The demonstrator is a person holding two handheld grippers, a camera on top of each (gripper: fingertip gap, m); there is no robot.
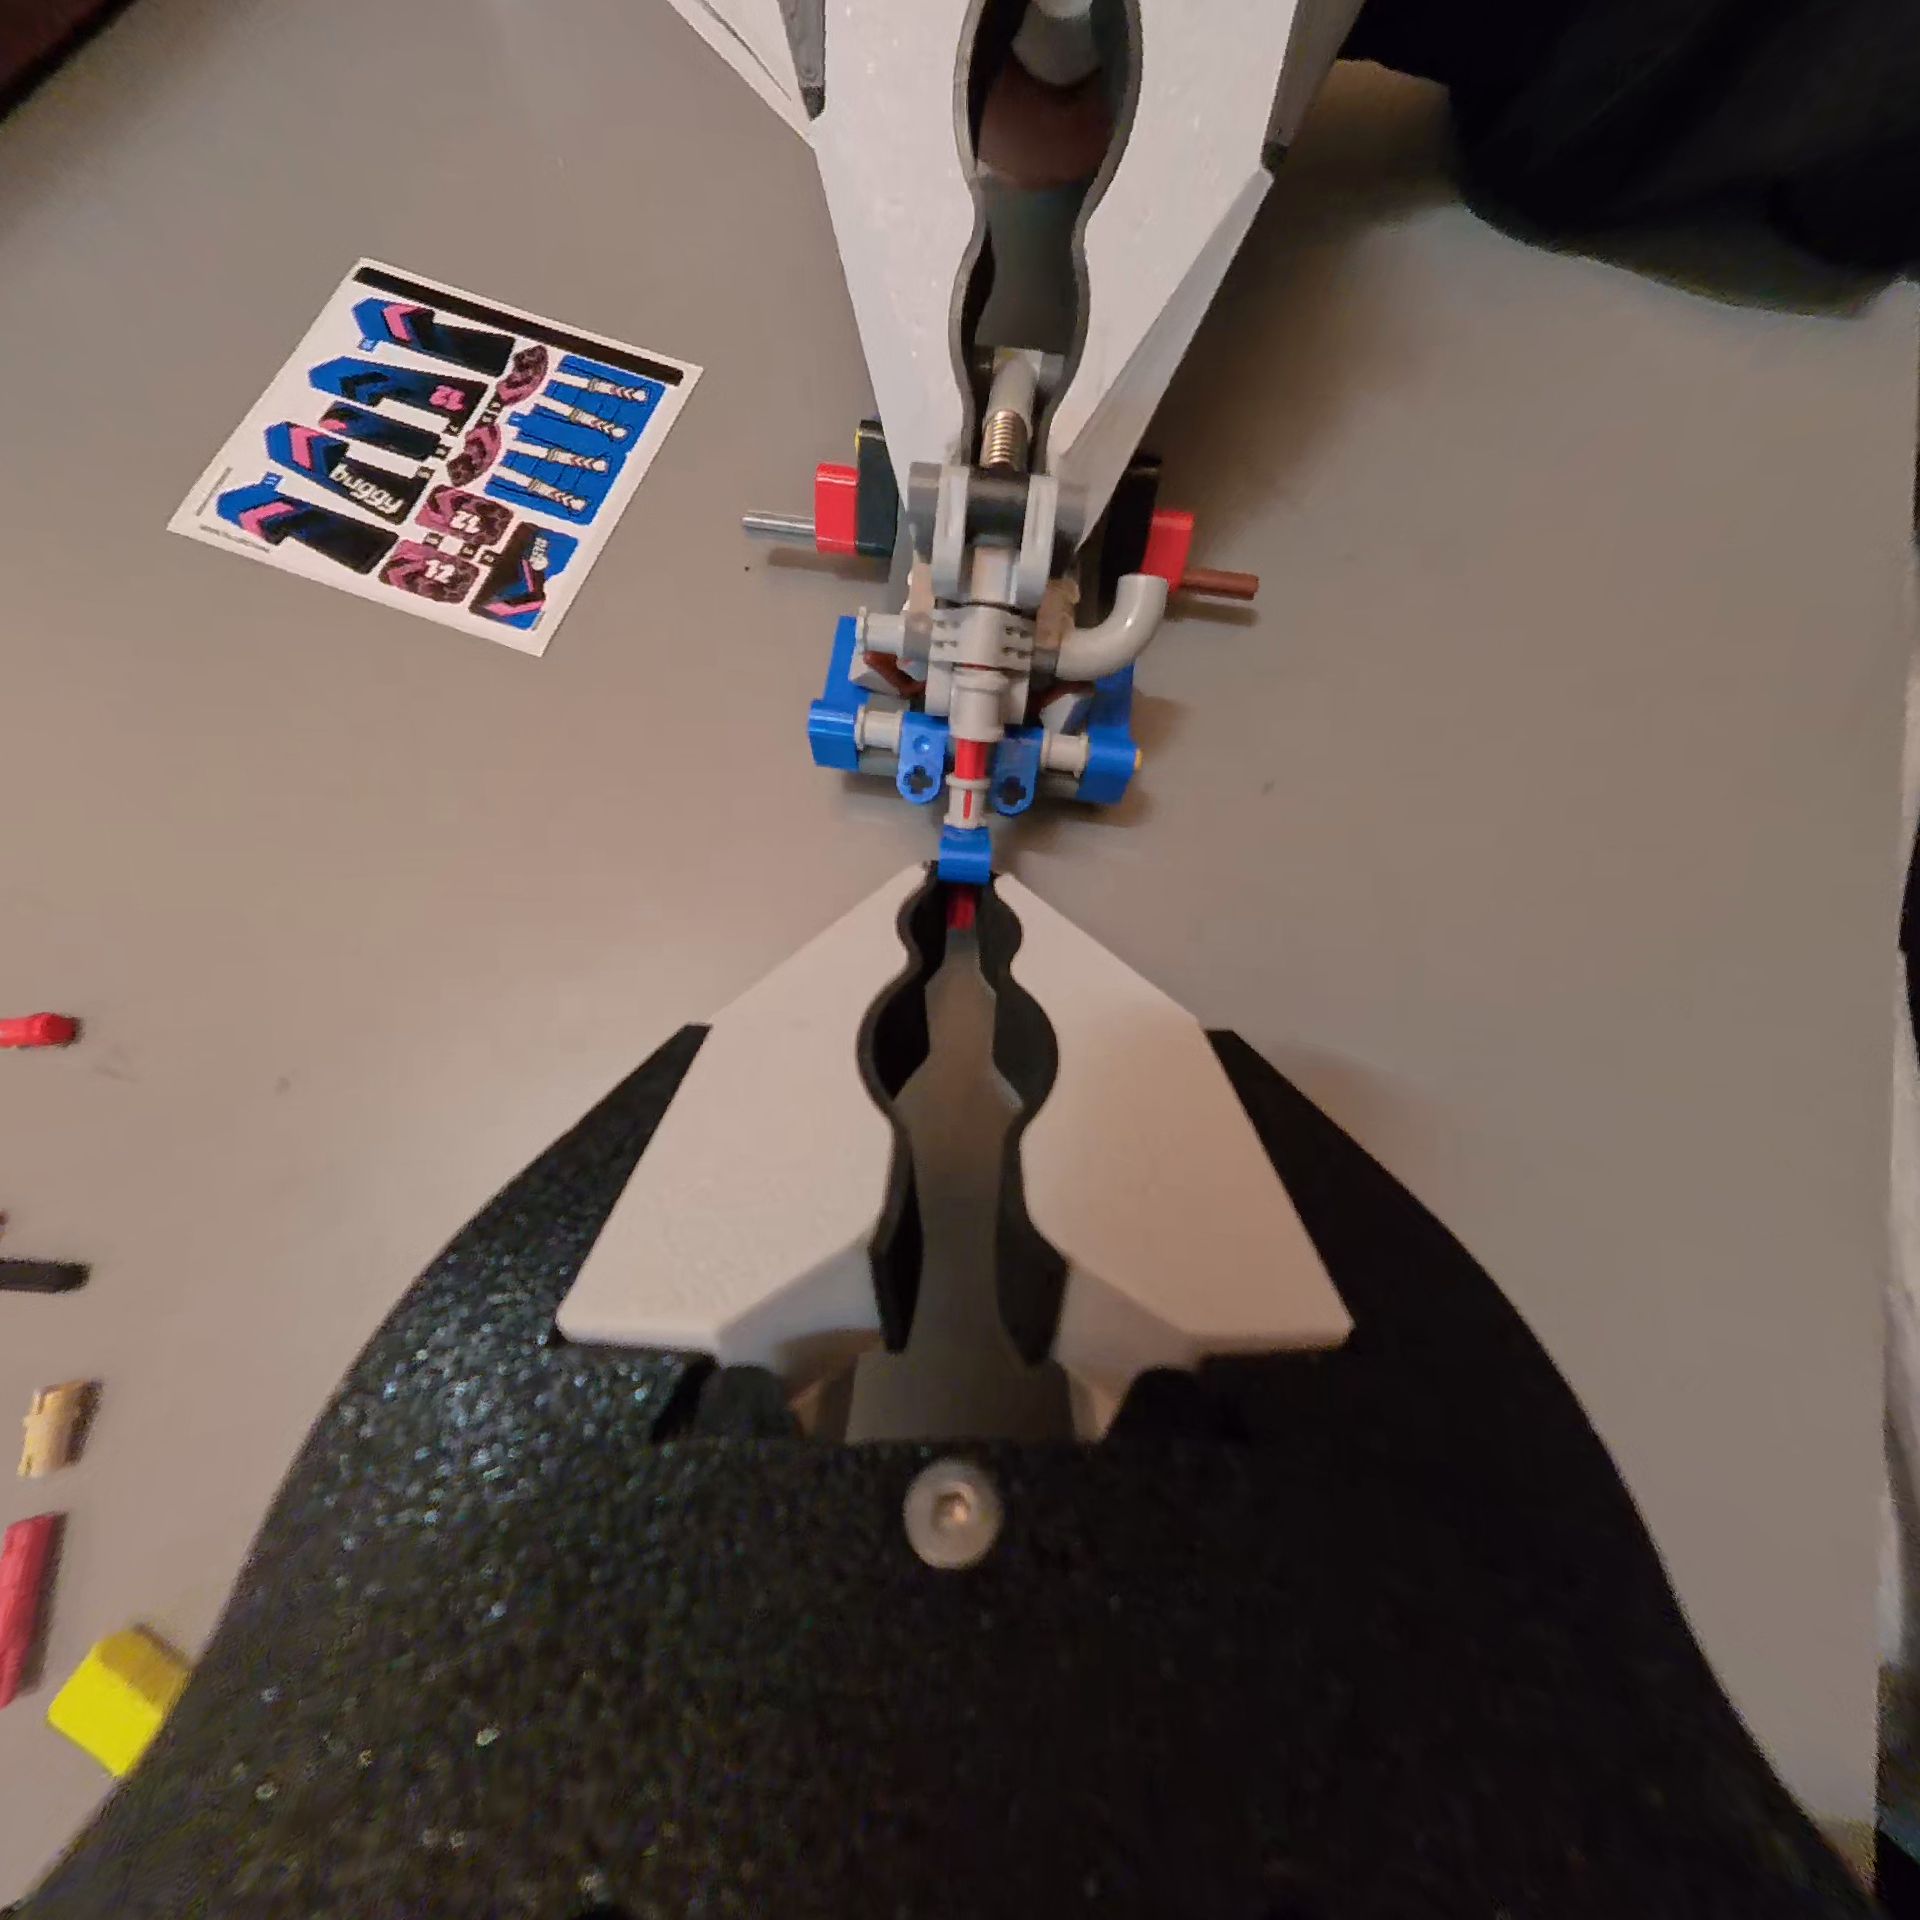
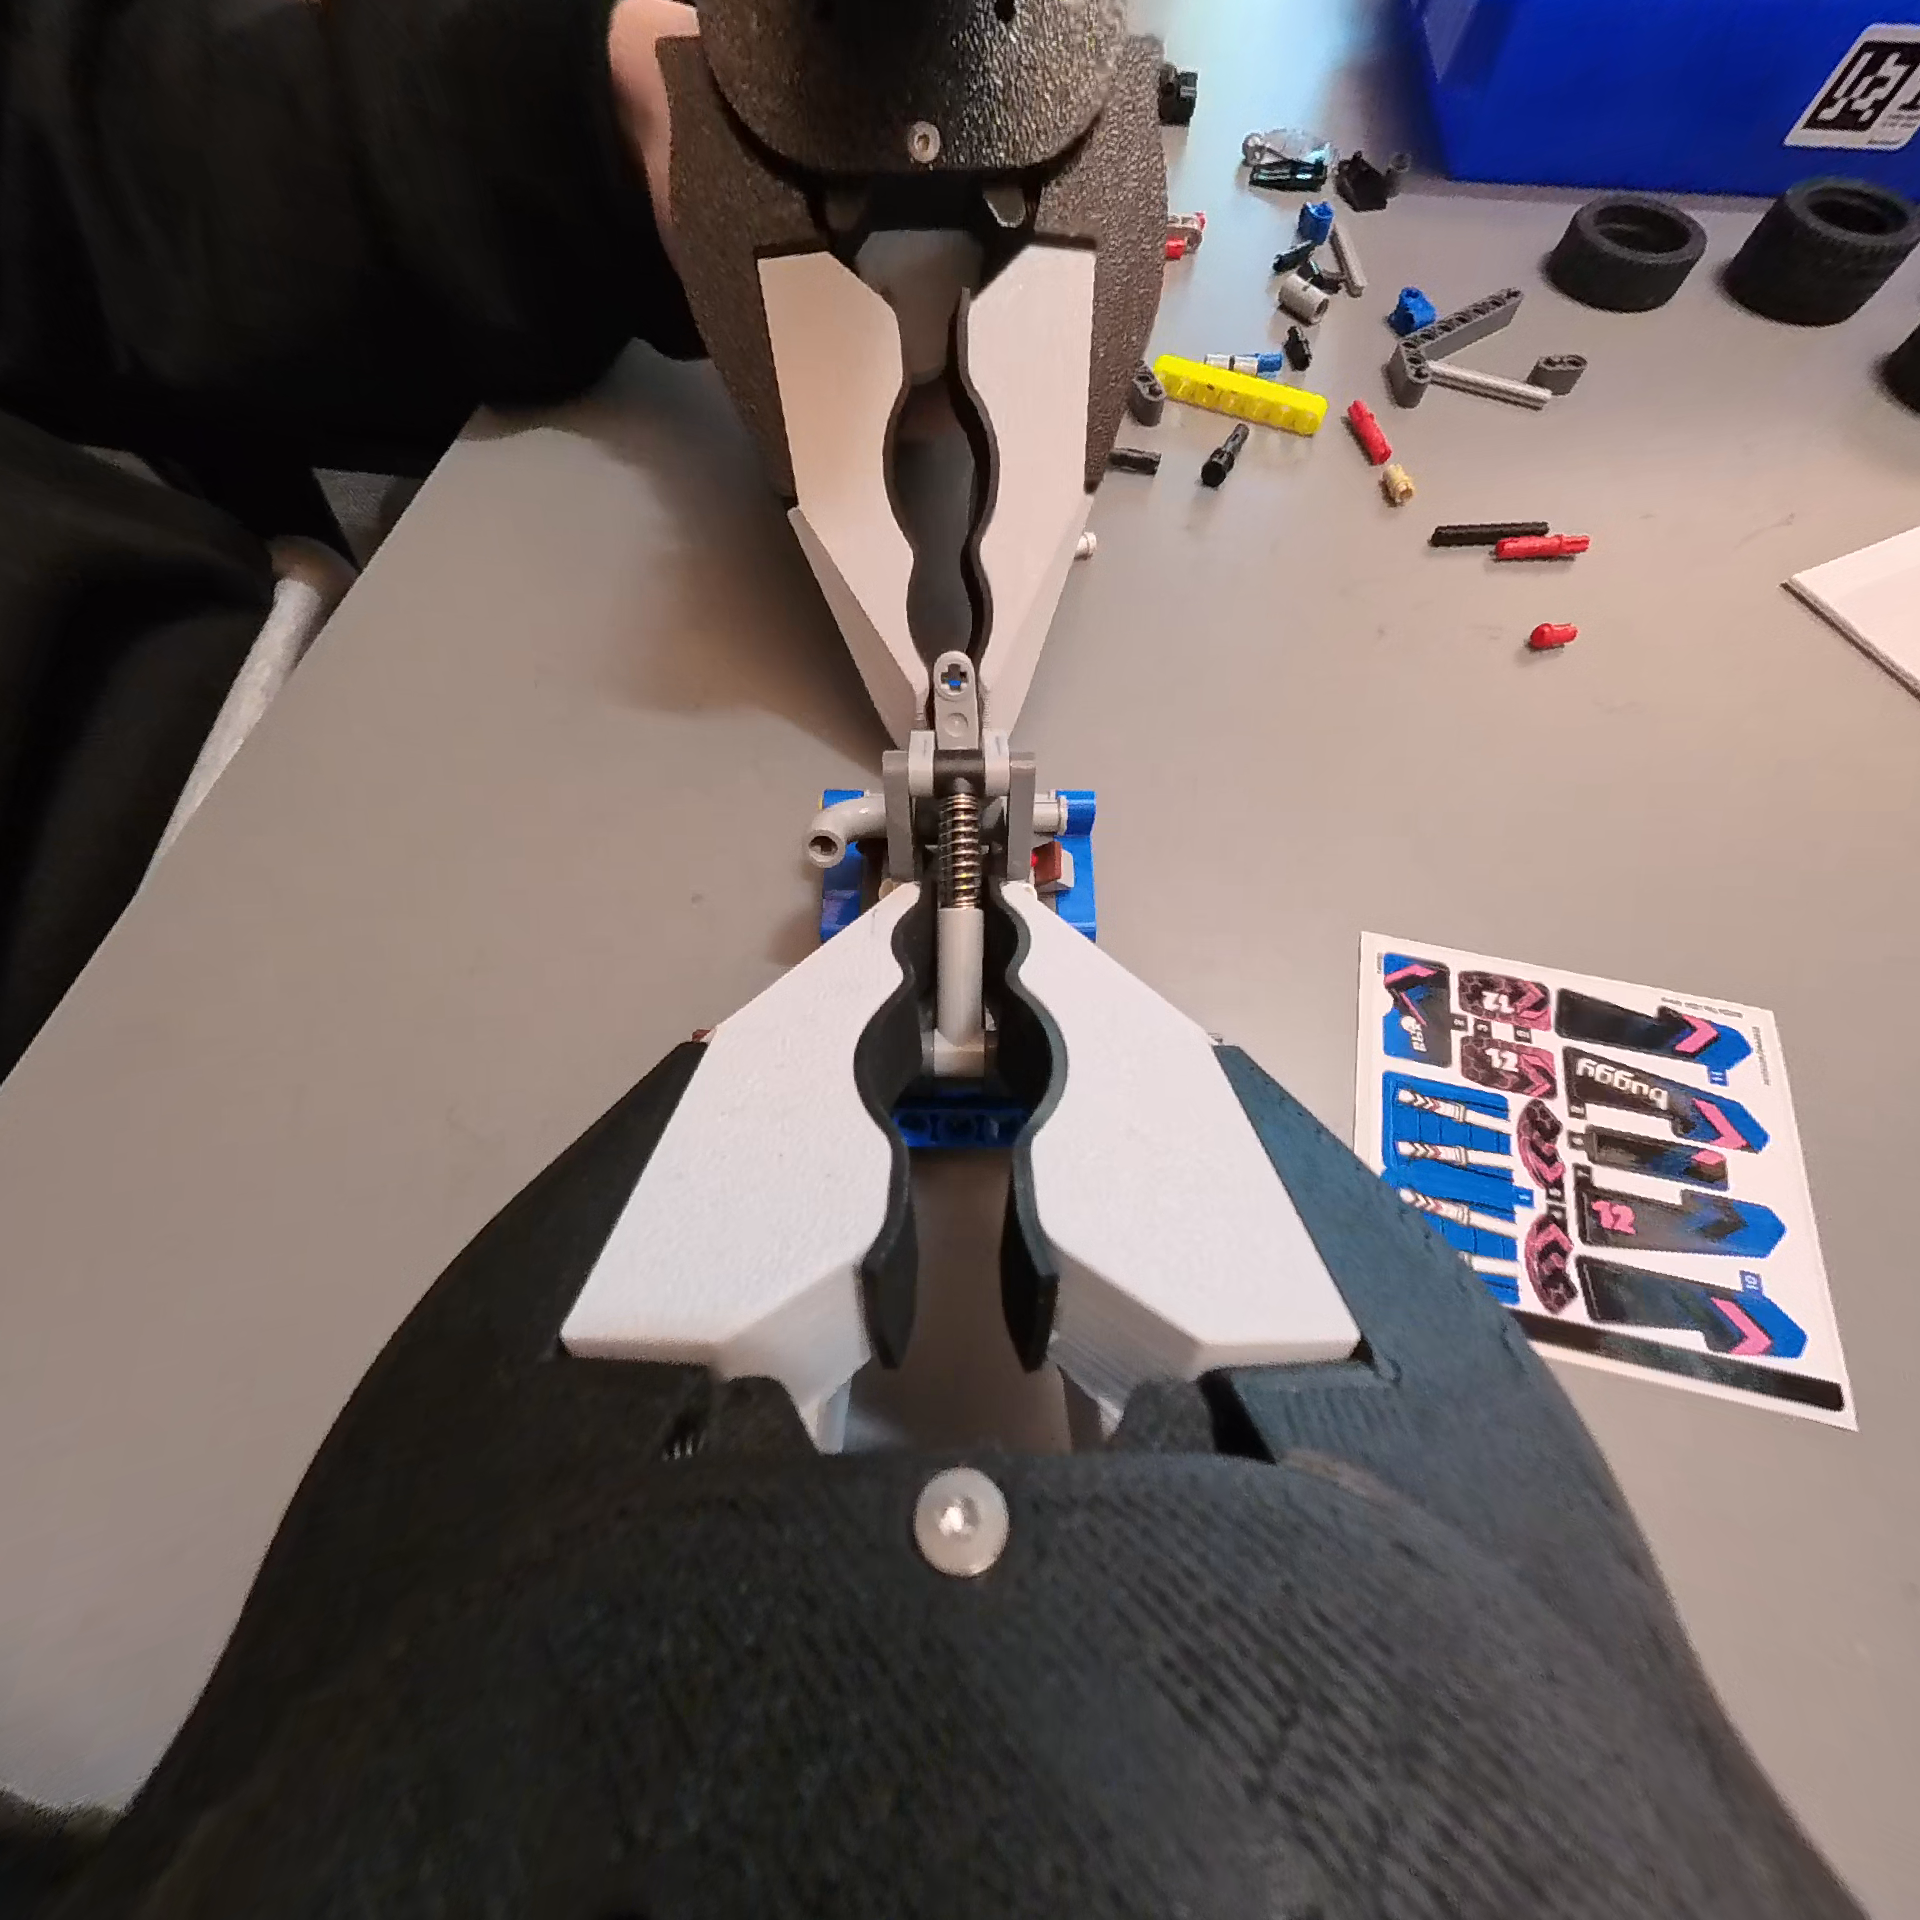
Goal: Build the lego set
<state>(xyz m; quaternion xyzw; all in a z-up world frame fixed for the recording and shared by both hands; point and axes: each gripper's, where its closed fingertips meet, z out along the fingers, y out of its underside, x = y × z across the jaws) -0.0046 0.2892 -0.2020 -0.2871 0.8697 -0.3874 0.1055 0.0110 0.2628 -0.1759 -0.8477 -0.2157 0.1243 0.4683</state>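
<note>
A partly built lego assembly (image 1: 977,665) of blue, grey and red parts with a spring shock absorber sits on the grey table. My left gripper (image 1: 961,888) is shut on the red axle (image 1: 964,909) that sticks out of the assembly's near end, just behind a small blue connector (image 1: 966,852). My right gripper (image 2: 954,899) is shut on the assembly (image 2: 956,821) from the opposite side, its fingers around the grey shock absorber (image 2: 958,935). Each gripper shows in the other's view: the right one (image 1: 1003,447) and the left one (image 2: 951,717), facing tip to tip.
A sticker sheet (image 1: 436,457) lies beside the assembly, also in the right wrist view (image 2: 1600,1174). Loose parts lie beyond: a yellow beam (image 2: 1242,393), black tyres (image 2: 1626,255), red pins (image 2: 1538,545), a blue bin (image 2: 1662,83). A yellow brick (image 1: 114,1699) lies at the left edge. The gap from one gripper's tips to the other's is roughly 5 cm. It is some 15 cm from my left tips to the yellow beam (image 2: 1242,393).
</note>
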